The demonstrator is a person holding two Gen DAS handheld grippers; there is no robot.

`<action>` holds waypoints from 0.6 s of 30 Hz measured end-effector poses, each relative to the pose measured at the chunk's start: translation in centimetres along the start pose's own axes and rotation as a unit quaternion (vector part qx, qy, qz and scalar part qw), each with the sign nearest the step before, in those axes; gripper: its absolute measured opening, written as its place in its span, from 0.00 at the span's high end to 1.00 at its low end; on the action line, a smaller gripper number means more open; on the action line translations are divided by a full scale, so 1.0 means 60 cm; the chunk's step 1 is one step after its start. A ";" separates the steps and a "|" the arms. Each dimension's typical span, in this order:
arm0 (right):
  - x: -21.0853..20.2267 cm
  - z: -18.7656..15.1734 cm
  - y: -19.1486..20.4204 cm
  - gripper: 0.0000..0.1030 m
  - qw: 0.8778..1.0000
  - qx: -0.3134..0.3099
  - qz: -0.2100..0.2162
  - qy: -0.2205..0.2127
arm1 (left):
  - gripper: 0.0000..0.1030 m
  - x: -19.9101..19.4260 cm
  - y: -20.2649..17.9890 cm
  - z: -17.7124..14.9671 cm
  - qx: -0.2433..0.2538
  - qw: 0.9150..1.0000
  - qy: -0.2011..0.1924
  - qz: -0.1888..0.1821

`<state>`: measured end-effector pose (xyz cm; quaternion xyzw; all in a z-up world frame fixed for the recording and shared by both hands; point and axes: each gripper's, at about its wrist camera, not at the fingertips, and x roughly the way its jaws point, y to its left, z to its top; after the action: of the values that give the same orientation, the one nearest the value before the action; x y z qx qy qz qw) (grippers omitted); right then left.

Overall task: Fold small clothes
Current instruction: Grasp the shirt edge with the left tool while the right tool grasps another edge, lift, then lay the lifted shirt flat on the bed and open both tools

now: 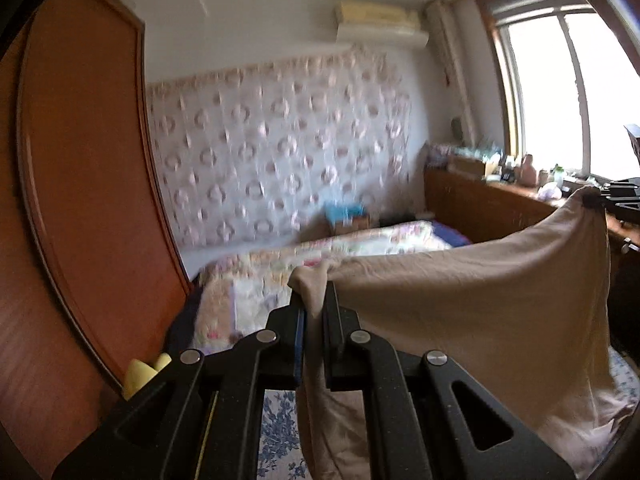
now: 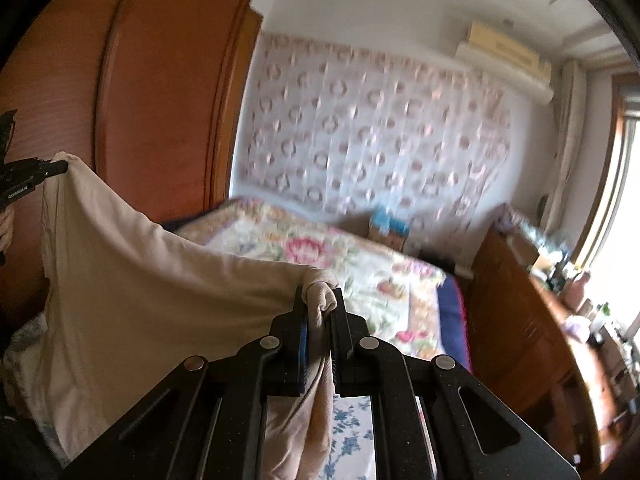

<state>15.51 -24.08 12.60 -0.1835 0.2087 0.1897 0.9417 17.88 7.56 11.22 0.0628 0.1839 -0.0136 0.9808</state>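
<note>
A beige garment (image 1: 500, 300) hangs stretched in the air between my two grippers, above a bed. My left gripper (image 1: 314, 300) is shut on one corner of it, the cloth bunched between the pads. In the same view the right gripper (image 1: 600, 198) pinches the other corner at the far right. In the right wrist view my right gripper (image 2: 320, 300) is shut on its bunched corner, and the beige garment (image 2: 140, 288) spreads leftward to the left gripper (image 2: 60, 167). The cloth's lower edge droops down toward the bed.
A floral quilt (image 2: 340, 264) covers the bed ahead; blue-flowered sheet (image 1: 276, 420) lies below the grippers. An orange wooden wardrobe (image 1: 80, 160) stands on the left. A wooden dresser (image 2: 540, 320) with bottles runs along the right under a window (image 1: 560, 92). A patterned curtain (image 1: 280, 152) hangs behind.
</note>
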 end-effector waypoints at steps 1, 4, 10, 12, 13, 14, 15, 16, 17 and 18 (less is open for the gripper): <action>0.026 0.000 0.001 0.92 1.000 0.002 0.002 0.006 | 0.93 0.025 -0.002 -0.010 -0.004 1.000 0.013 -0.002; 0.108 0.003 -0.005 0.92 0.999 0.014 0.001 0.051 | 0.93 0.091 -0.012 -0.034 -0.007 0.999 0.048 -0.004; 0.205 0.044 -0.017 0.92 0.996 0.022 -0.002 0.087 | 0.93 0.178 -0.026 -0.059 -0.008 0.996 0.090 -0.011; 0.233 0.058 -0.023 0.92 0.995 0.026 0.000 0.100 | 0.93 0.208 -0.025 -0.066 -0.009 0.994 0.106 -0.010; 0.250 0.058 -0.026 0.92 0.994 0.027 0.001 0.109 | 0.93 0.223 -0.025 -0.071 -0.009 0.993 0.113 -0.009; 0.271 0.056 -0.033 0.92 0.993 0.030 0.004 0.115 | 0.93 0.240 -0.028 -0.078 -0.006 0.992 0.123 -0.006; 0.292 0.059 -0.040 0.92 0.992 0.034 0.007 0.122 | 0.93 0.251 -0.029 -0.082 -0.005 0.992 0.128 -0.005; 0.308 0.056 -0.043 0.92 0.991 0.038 0.010 0.130 | 0.93 0.266 -0.031 -0.087 -0.002 0.991 0.134 -0.004; 0.324 0.053 -0.047 0.92 0.990 0.043 0.012 0.137 | 0.93 0.275 -0.030 -0.092 0.001 0.990 0.141 -0.003; 0.340 0.053 -0.051 0.92 0.989 0.048 0.012 0.142 | 0.93 0.288 -0.034 -0.098 0.005 0.989 0.149 -0.001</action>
<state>35.03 -19.65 6.67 -0.1606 0.3516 0.1630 0.9078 31.80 6.23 -0.72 0.0686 0.3282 -0.0055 0.9421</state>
